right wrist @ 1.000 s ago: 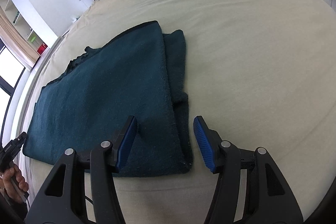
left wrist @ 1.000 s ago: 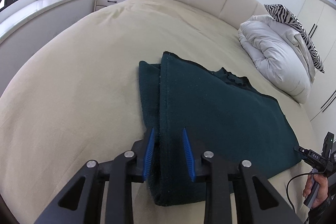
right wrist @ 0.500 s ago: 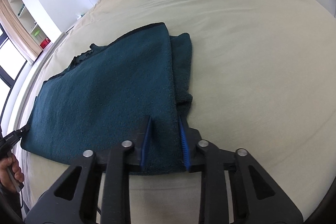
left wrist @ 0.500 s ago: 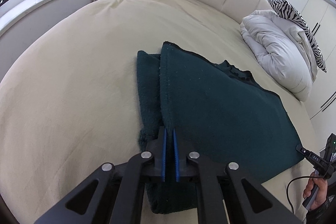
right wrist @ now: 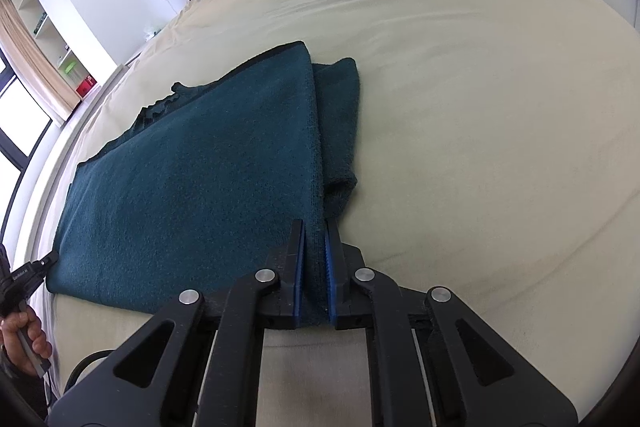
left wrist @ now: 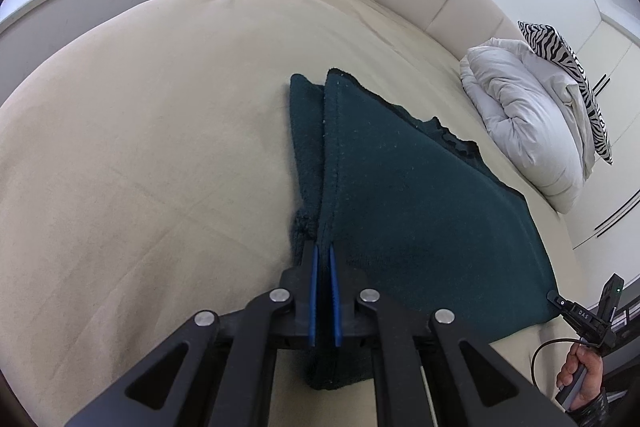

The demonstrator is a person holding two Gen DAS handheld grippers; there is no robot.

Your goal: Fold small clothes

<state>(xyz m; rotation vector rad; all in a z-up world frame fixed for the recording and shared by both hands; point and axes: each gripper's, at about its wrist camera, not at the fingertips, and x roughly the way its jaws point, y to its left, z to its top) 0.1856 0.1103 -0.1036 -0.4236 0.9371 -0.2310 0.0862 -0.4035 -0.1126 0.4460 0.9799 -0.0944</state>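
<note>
pinching teal cloth [left wrist: 420, 211] edges w/ both tools: left tool [left wrist: 322, 259], right tool [right wrist: 314, 239]; zebra pillow [left wrist: 568, 67] only in left view.

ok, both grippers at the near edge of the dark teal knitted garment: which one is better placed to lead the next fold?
Neither clearly: left gripper and right gripper each clamp a near corner of the dark teal knitted garment, so lift together.
</note>
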